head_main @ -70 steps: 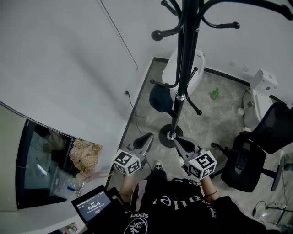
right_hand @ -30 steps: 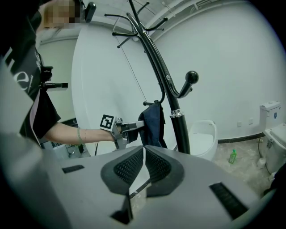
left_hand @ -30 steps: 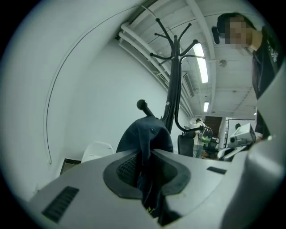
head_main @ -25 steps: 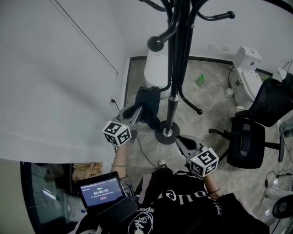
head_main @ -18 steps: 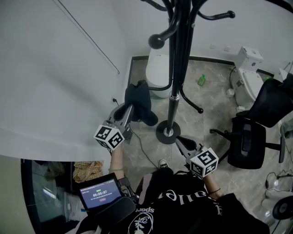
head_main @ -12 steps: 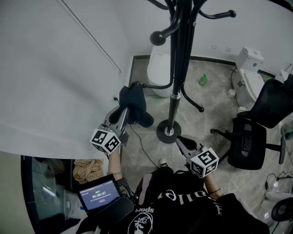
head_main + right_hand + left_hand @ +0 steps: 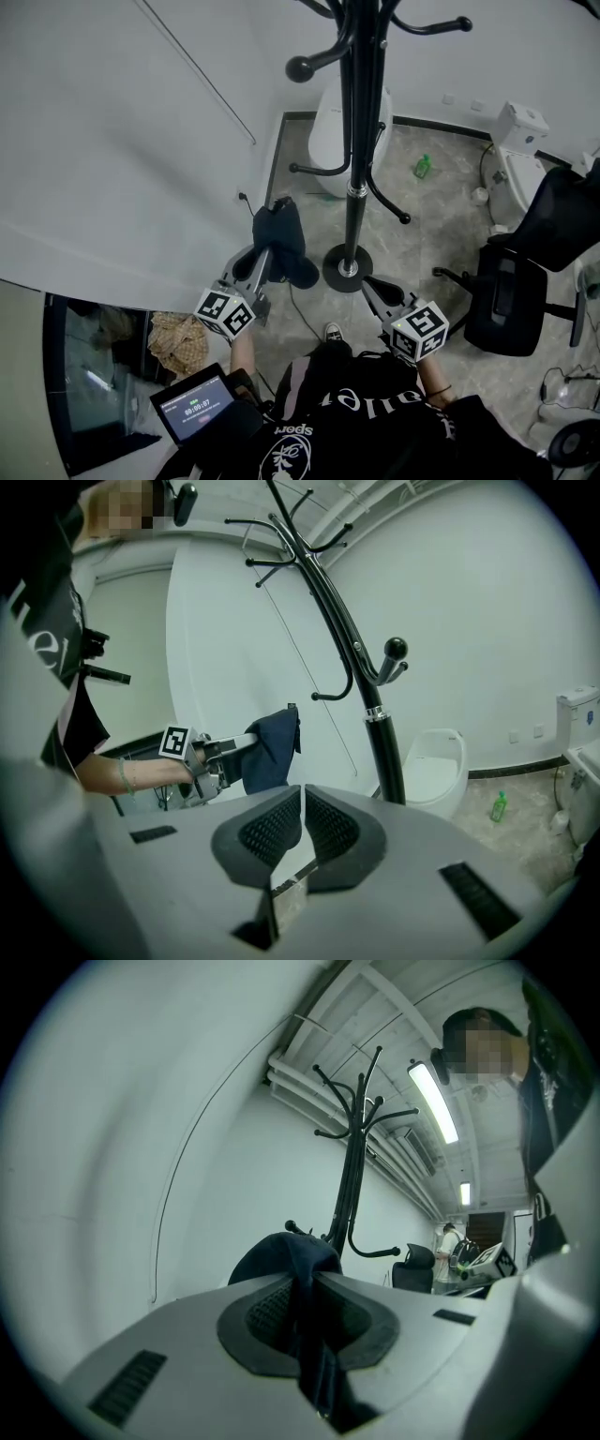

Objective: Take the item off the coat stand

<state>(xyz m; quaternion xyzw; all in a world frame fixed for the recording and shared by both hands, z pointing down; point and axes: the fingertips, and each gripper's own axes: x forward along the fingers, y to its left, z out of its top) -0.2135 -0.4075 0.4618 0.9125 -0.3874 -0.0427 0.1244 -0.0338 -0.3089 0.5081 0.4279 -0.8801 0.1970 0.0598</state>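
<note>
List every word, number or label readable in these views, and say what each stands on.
"sport": upside down in the head view, small white print on the person's black shirt.
"alle": larger white letters higher on the same shirt, upside down, cut off by folds, so only partly readable.
Tablet screen: timer digits, too small to read.
Green bottle: label too small to read.

Counting two grippers, left gripper (image 7: 265, 262) and right gripper (image 7: 373, 284); one dark cap (image 7: 279, 239) between the left jaws; beyond both, one coat stand (image 7: 361, 141), one green bottle (image 7: 423, 167), one office chair (image 7: 511, 300).
</note>
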